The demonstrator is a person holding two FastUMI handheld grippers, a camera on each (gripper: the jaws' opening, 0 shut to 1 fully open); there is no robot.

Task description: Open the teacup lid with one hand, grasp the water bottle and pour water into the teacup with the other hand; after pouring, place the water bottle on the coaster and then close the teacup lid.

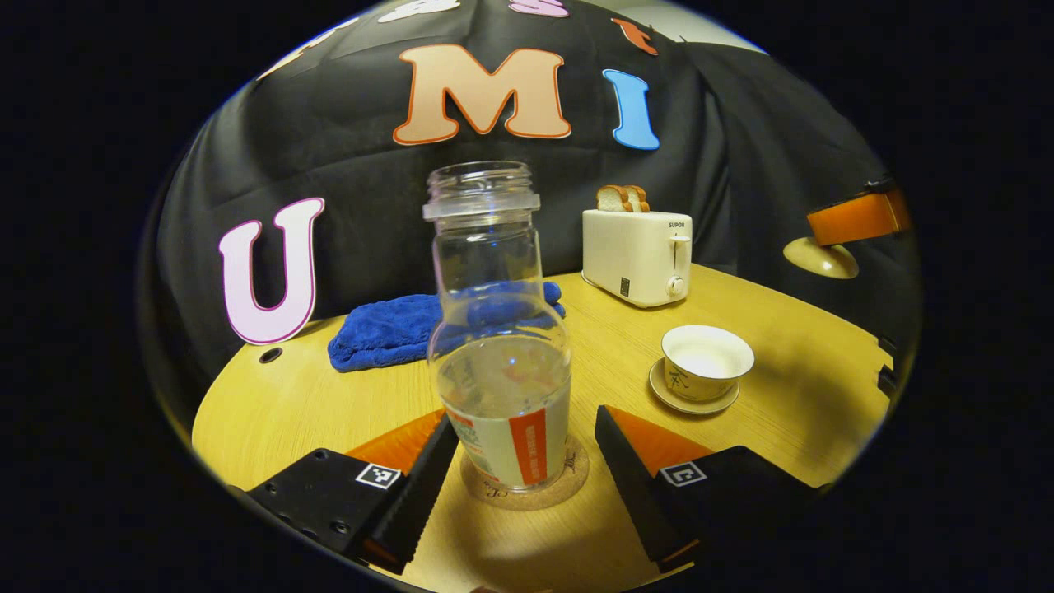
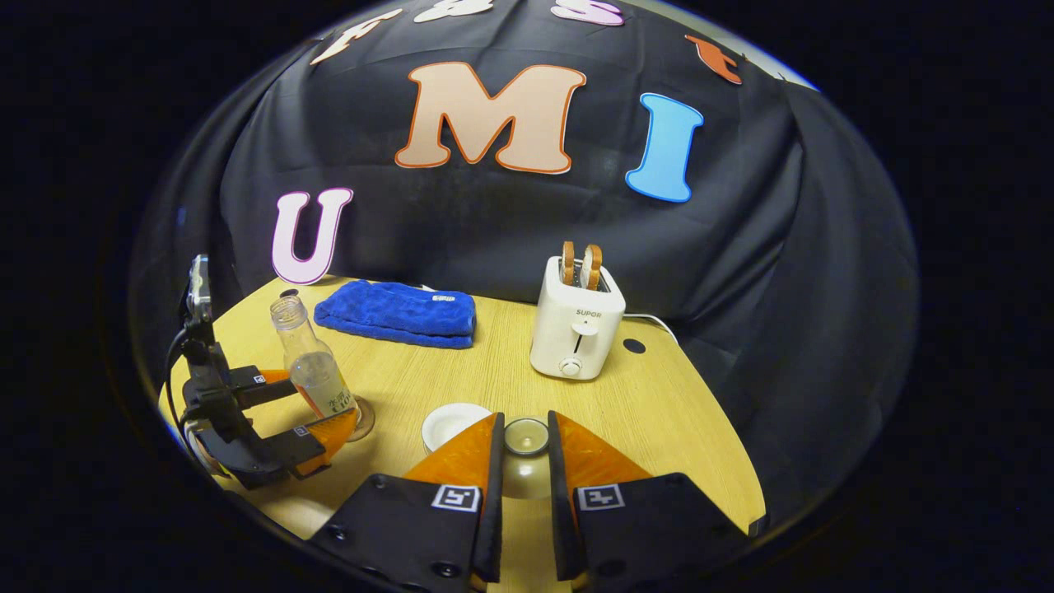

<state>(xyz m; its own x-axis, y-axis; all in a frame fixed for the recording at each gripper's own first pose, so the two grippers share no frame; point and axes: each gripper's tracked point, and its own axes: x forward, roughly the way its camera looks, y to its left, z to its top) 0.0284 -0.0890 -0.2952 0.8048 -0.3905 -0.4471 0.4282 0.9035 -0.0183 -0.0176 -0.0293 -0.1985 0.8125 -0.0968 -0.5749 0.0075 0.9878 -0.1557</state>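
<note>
Left gripper (image 1: 523, 461) released around water bottle (image 1: 500, 346); right gripper (image 2: 524, 449) grasping teacup lid (image 2: 525, 436), seemingly, mostly hidden.

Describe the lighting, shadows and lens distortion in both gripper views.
Left gripper view: warm, dim light; the clear plastic water bottle shows small glints, and a soft shadow falls on the light wooden table right of the white porcelain teacup. Right gripper view: fisheye bends the table edge; the white toaster stays sharp.
</note>
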